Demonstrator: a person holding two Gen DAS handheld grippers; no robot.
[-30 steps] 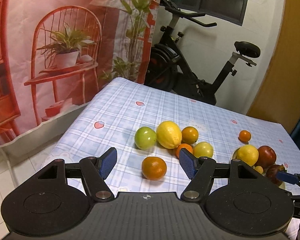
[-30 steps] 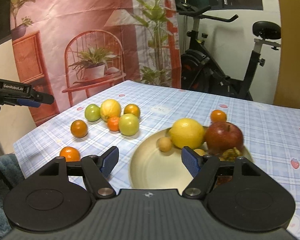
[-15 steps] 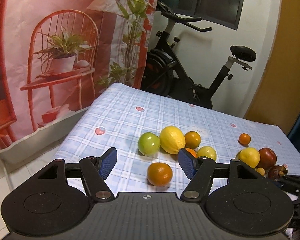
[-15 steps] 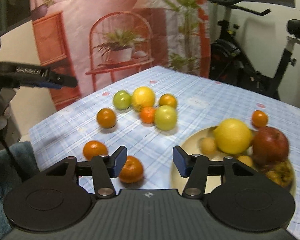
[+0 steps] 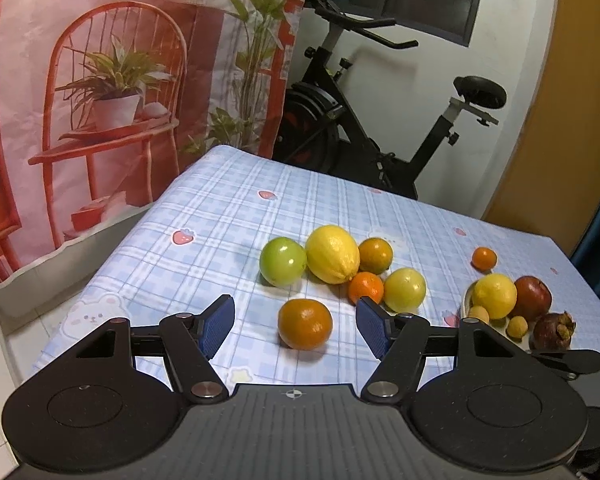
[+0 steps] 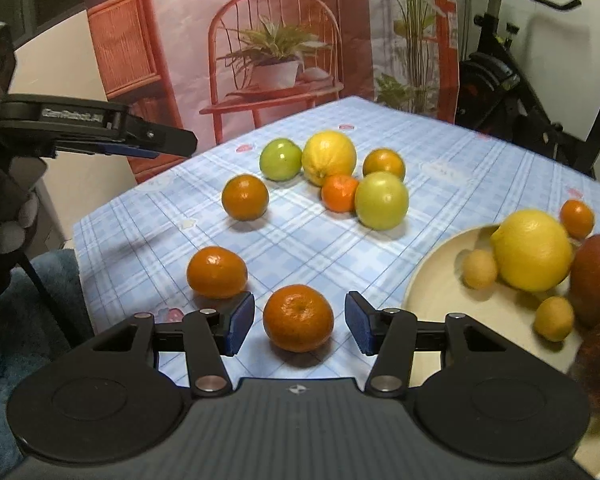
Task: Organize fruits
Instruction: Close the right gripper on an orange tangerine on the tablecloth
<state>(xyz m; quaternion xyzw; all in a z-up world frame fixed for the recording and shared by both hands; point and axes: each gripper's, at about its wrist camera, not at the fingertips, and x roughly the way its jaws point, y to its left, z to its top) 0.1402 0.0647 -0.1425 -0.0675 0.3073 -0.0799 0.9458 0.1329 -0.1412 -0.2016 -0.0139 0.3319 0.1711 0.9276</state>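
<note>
Between the blue pads of the right hand-held gripper (image 6: 299, 323) sits a mandarin (image 6: 298, 317) on the desk (image 6: 480, 168); jaws have just been closing, small gaps remain, so no grip yet. Cream plate (image 6: 432, 286), 3 o'clock, already carries a lemon (image 6: 532, 250), the likely destination. Loose fruit cluster (image 6: 332, 176) at 12 o'clock awaits sorting. Left hand-held gripper (image 5: 296, 326) hovers apart, framing an orange (image 5: 305, 323), probably queued next.

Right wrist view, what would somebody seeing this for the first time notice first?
Probably the mandarin sitting on the checked tablecloth right between the blue pads of the right gripper, whose jaws have just been closing but stand a little clear of it. Next, the cream plate at the right with a big lemon, and the cluster of green and yellow fruit farther back.
</note>
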